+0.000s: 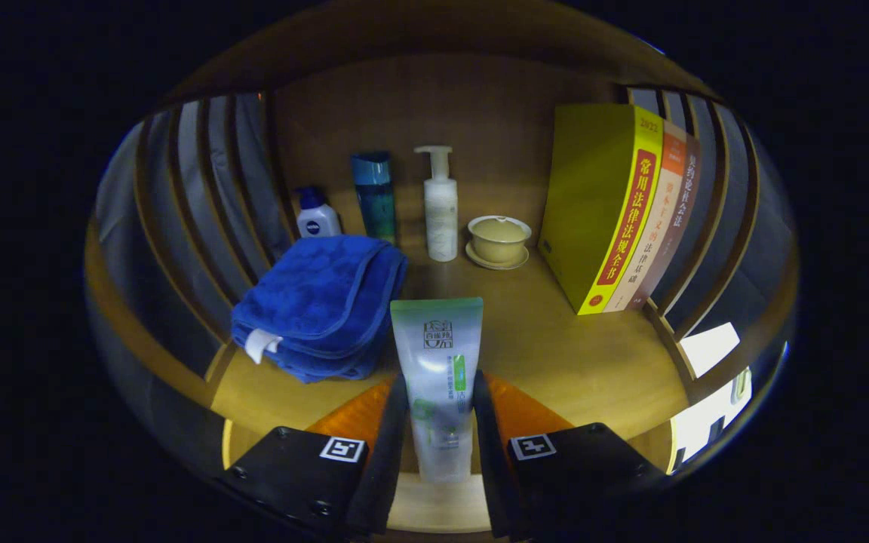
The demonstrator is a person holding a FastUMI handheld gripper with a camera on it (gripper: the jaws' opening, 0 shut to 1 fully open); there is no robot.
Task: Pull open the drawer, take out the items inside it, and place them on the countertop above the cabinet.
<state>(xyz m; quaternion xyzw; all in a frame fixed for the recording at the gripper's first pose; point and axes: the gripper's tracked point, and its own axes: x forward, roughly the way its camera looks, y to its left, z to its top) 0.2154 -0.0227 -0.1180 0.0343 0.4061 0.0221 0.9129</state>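
Hand-held gripper point(438, 411) — clamped on upright tube point(438, 369), both fingers pressing.
Bench point(578, 354) beyond: blue towel point(321, 302) left, pump bottle point(440, 207) far, books point(615, 211) right.

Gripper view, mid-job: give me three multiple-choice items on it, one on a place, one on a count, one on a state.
1. Where is the blue towel?
A. on top of the books
B. beside the tube, in front of the bottles
C. inside the lidded cup

2. How many books stand against the slatted side?
A. one
B. three
C. six

3. What is the tool doing?
A. shut on the tube
B. wide open over the towel
C. pressing the pump bottle

Answers:
1. B, the folded towel lies next to the tube, with the small white bottle and the teal bottle behind it.
2. B, three spines show side by side.
3. A, both fingers press the tube's sides; the pump bottle and lidded cup stand well beyond.
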